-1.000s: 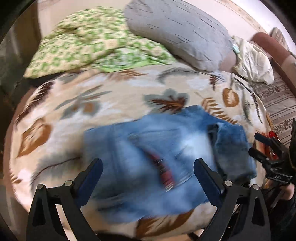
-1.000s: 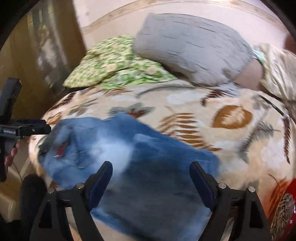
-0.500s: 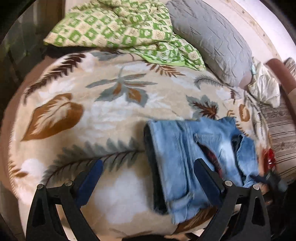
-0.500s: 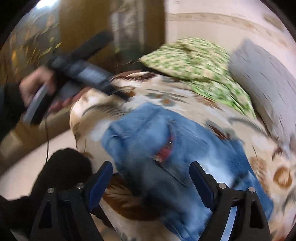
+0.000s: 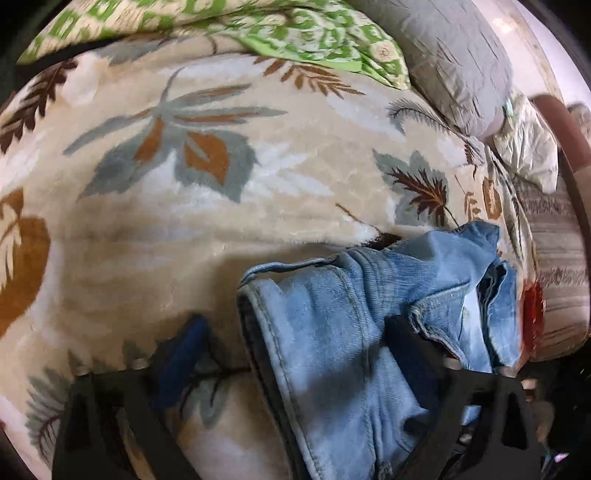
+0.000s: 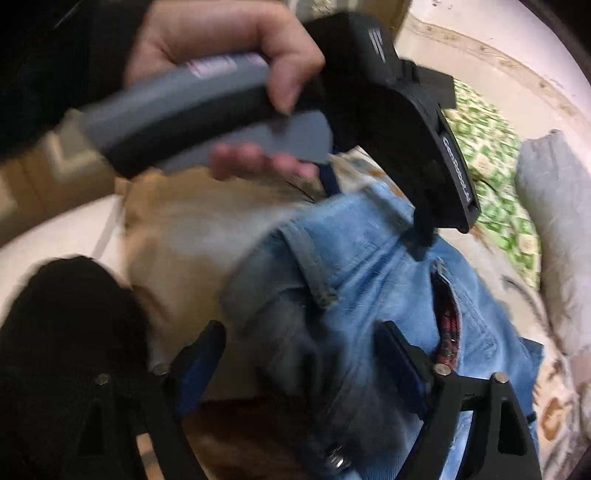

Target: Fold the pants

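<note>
Jeans lying bunched on leaf-print blanket of bed, near front edge, waistband toward right.
Left tongs closing, jaws not yet pressing; folded denim edge sitting between fingers.
Right tongs closing over waistband area, denim between jaws, frame blurred, no firm pinch visible.
Hand gripping left tool handle, seen above jeans in right wrist view.
Green patterned pillow and grey pillow lying at far side of bed.
</note>
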